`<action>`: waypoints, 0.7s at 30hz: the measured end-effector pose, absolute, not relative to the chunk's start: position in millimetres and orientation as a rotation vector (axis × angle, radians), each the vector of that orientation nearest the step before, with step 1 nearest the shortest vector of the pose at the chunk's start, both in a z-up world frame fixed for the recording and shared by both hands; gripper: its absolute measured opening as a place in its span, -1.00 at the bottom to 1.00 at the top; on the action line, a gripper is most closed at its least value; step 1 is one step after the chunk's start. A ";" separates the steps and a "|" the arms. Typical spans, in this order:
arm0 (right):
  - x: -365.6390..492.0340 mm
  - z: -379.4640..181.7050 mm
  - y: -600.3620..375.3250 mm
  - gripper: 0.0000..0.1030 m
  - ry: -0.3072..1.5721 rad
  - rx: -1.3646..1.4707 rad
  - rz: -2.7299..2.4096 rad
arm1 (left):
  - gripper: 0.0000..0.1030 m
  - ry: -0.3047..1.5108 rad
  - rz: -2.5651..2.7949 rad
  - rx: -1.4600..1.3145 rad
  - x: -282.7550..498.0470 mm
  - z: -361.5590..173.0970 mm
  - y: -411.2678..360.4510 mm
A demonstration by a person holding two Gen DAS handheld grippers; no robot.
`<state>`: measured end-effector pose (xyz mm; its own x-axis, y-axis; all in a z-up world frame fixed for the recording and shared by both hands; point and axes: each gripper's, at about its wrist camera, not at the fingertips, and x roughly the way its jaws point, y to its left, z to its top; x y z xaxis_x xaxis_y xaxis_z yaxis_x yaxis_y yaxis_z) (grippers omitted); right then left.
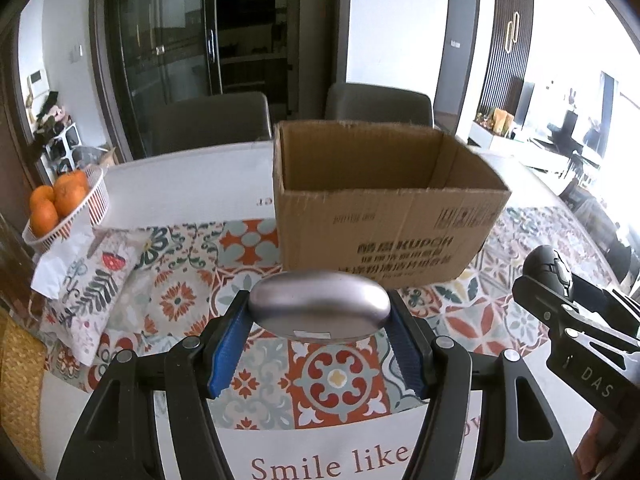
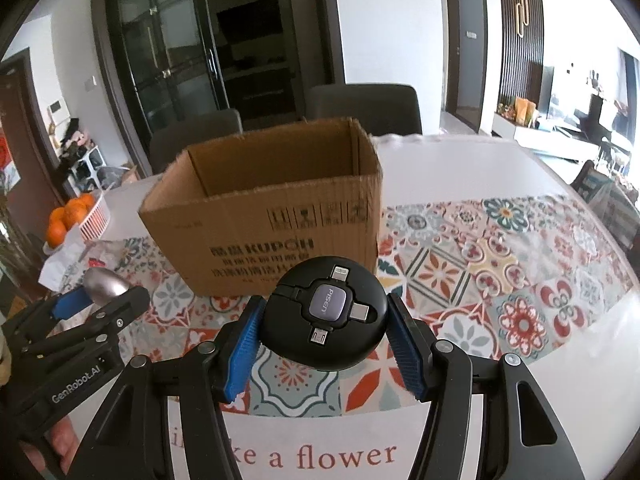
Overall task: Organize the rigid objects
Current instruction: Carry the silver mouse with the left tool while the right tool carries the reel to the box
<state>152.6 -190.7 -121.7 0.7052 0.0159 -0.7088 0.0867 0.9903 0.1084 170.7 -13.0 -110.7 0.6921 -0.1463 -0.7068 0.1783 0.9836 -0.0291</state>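
Note:
My left gripper (image 1: 320, 312) is shut on a smooth silver oval object (image 1: 319, 305) and holds it above the patterned tablecloth, just in front of an open cardboard box (image 1: 380, 216). My right gripper (image 2: 324, 320) is shut on a round black cable reel with a grey PISEN hub (image 2: 326, 312), also held in front of the box (image 2: 264, 220). The left gripper and its silver object (image 2: 105, 285) show at the left of the right wrist view. The right gripper with the black reel (image 1: 548, 268) shows at the right of the left wrist view. The box's inside floor is hidden.
A white basket of oranges (image 1: 60, 208) sits at the table's far left, with a patterned cloth bundle (image 1: 92, 288) beside it. Two grey chairs (image 1: 212, 120) stand behind the table. The tiled-pattern cloth (image 2: 500, 280) stretches to the right.

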 end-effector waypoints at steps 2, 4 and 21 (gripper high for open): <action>152.5 -115.1 -191.7 0.17 0.773 0.137 -0.035 | 0.26 0.773 -0.183 0.041 170.0 -103.0 -13.7; 152.6 -108.2 -192.2 0.17 0.758 0.137 -0.029 | 0.26 0.759 -0.184 0.038 169.5 -94.0 -14.7; 166.0 -54.1 -193.6 0.17 0.650 0.129 0.013 | 0.26 0.709 -0.205 0.023 185.0 -45.6 -24.1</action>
